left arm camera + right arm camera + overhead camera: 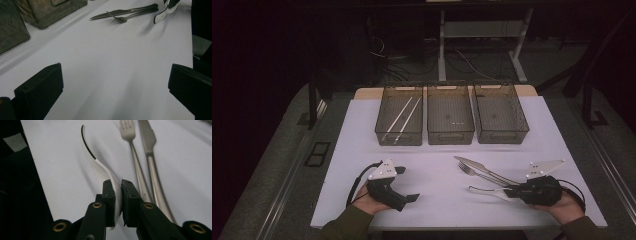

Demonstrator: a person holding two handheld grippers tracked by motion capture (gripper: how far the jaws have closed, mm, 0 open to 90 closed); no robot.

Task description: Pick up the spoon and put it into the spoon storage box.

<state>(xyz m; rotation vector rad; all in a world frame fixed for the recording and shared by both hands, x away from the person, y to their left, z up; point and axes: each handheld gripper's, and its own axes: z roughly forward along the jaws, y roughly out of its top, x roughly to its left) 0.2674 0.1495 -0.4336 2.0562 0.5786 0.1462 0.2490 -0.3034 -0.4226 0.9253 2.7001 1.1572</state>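
The right hand-held gripper (117, 195) has its jaws pinched shut on the handle of a white spoon (100, 167), holding it edge-up just beside the fork (132, 152) and the knife (150, 157) on the table (437, 150). That thin-edge grip probably suits lifting it cleanly away from the fork without disturbing it. Beyond the fork stand three bins (450, 115) in a row; the left one already holds chopsticks (404, 116), so the cutlery seems meant to be sorted by kind. The left hand-held gripper (404, 185) rests well to the left of the fork, jaws wide apart and empty, likely kept clear until needed.
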